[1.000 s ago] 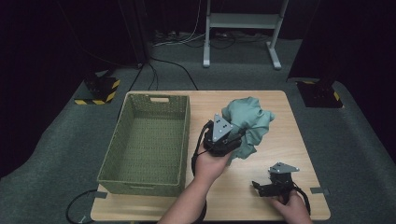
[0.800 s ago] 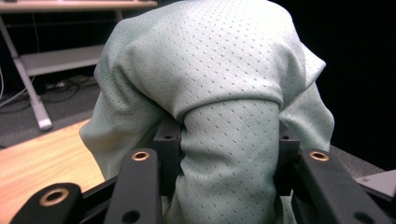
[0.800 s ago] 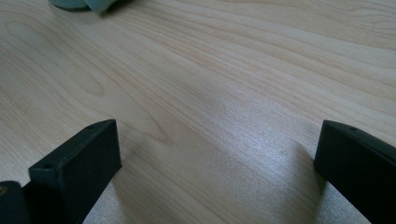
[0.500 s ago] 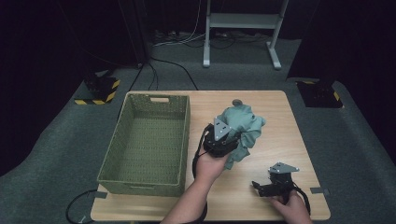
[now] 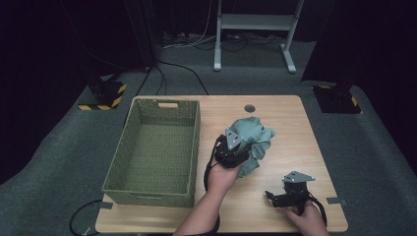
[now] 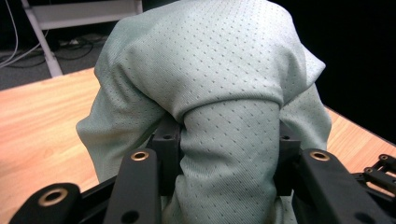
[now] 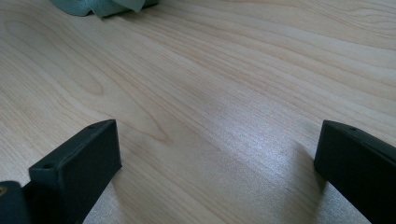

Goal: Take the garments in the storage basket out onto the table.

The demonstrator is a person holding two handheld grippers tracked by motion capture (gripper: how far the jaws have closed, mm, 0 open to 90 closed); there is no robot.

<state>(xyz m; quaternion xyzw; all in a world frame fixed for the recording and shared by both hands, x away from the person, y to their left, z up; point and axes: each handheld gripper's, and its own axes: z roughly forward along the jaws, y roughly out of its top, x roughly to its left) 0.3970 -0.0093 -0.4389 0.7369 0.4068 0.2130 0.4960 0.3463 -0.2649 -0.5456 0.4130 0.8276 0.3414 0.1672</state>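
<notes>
Left gripper (image 6: 229,154) clamps the green cloth (image 6: 210,70); right gripper (image 7: 215,158) stands apart over table (image 7: 233,70).

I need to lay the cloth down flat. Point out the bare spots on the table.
Bare wood lies between the cloth and the table's far and right edges, and in front of the right tool, whose jaws stand open. The green basket is empty. It is crowded where the left tool clamps the cloth.
</notes>
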